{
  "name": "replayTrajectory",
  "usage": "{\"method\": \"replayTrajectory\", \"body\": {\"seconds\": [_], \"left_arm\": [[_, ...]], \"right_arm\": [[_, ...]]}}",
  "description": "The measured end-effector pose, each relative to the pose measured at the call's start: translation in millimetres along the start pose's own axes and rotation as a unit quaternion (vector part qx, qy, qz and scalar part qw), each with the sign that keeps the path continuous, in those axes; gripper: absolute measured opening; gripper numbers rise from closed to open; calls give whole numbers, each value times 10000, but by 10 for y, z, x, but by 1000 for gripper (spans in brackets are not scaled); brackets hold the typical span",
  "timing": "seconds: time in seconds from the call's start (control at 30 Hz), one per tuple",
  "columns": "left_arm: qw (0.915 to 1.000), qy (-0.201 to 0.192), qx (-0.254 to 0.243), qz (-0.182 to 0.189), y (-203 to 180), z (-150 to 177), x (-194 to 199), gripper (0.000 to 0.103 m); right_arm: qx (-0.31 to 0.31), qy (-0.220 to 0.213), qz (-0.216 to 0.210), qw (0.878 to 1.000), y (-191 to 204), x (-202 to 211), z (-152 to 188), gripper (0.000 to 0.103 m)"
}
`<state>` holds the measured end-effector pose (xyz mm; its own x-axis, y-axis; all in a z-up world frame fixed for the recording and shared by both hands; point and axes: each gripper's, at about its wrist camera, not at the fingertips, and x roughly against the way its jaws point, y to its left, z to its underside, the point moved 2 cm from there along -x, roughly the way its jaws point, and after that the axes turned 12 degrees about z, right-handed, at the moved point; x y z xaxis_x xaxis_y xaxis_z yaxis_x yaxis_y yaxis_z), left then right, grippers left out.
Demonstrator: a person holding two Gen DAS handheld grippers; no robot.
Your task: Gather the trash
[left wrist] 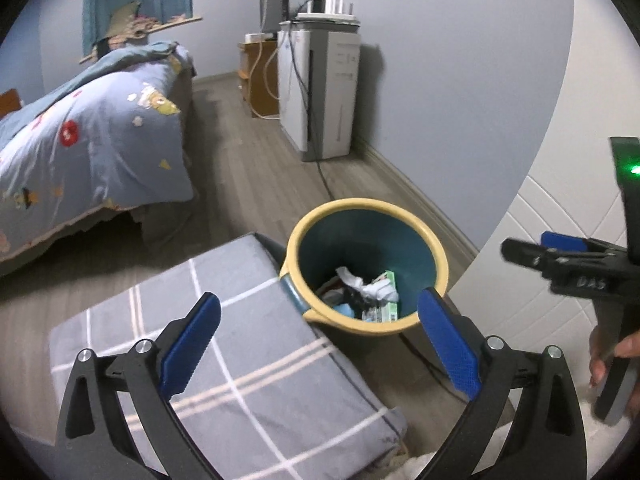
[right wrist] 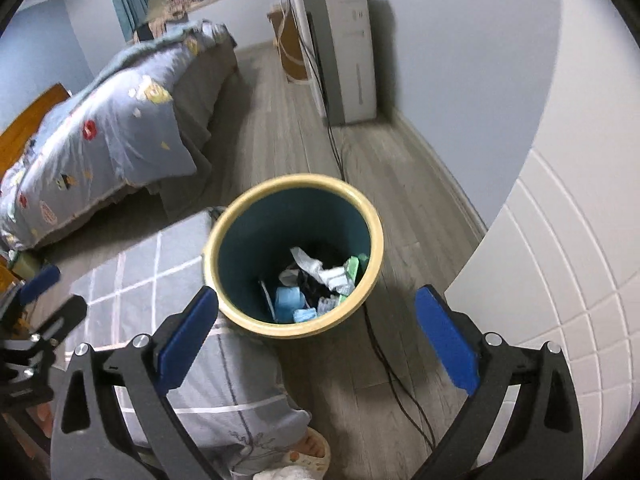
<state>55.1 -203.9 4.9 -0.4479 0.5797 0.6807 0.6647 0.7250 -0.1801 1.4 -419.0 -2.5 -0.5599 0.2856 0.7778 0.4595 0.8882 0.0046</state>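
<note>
A round trash bin (left wrist: 352, 202) (right wrist: 300, 180) with a yellow rim and a teal inside stands on the wood floor. Inside it lies trash (left wrist: 372, 289) (right wrist: 320, 274): crumpled white paper, green packaging and pale blue pieces. My left gripper (left wrist: 320, 298) hovers above and short of the bin, open, with nothing between its blue pads (left wrist: 188, 344). My right gripper (right wrist: 317, 293) hangs over the bin's near rim, likewise open and empty. The right gripper (left wrist: 528, 246) also shows at the right edge of the left wrist view, held by a hand (left wrist: 608, 356). The left gripper (right wrist: 60, 292) appears at the left edge of the right wrist view.
A person's leg in grey checked trousers (left wrist: 240, 352) (right wrist: 224, 384) touches the bin's left side, with a slippered foot (right wrist: 310, 450) below. A bed with a blue quilt (left wrist: 88, 140) fills the left. A white appliance (left wrist: 324, 92), a black floor cable (right wrist: 384, 364) and a white panelled wall (right wrist: 560, 280) lie right.
</note>
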Motion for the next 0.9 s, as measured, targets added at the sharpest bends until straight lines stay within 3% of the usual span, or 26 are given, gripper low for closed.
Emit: {"method": "replayTrajectory", "body": {"seconds": [0.13, 0.23, 0.33, 0.9], "left_arm": [[9998, 117, 45, 168, -23, 117, 36, 98], [9994, 71, -245, -226, -43, 154, 42, 98], [9985, 127, -381, -371, -36, 184, 7, 98], [9995, 132, -203, -209, 21, 175, -26, 98]], "right_arm": [[154, -157, 167, 9996, 37, 154, 65, 97], [347, -114, 251, 9990, 122, 172, 98, 97], [500, -163, 302, 9982, 194, 191, 119, 97], [416, -220, 365, 9982, 122, 208, 149, 97]]}}
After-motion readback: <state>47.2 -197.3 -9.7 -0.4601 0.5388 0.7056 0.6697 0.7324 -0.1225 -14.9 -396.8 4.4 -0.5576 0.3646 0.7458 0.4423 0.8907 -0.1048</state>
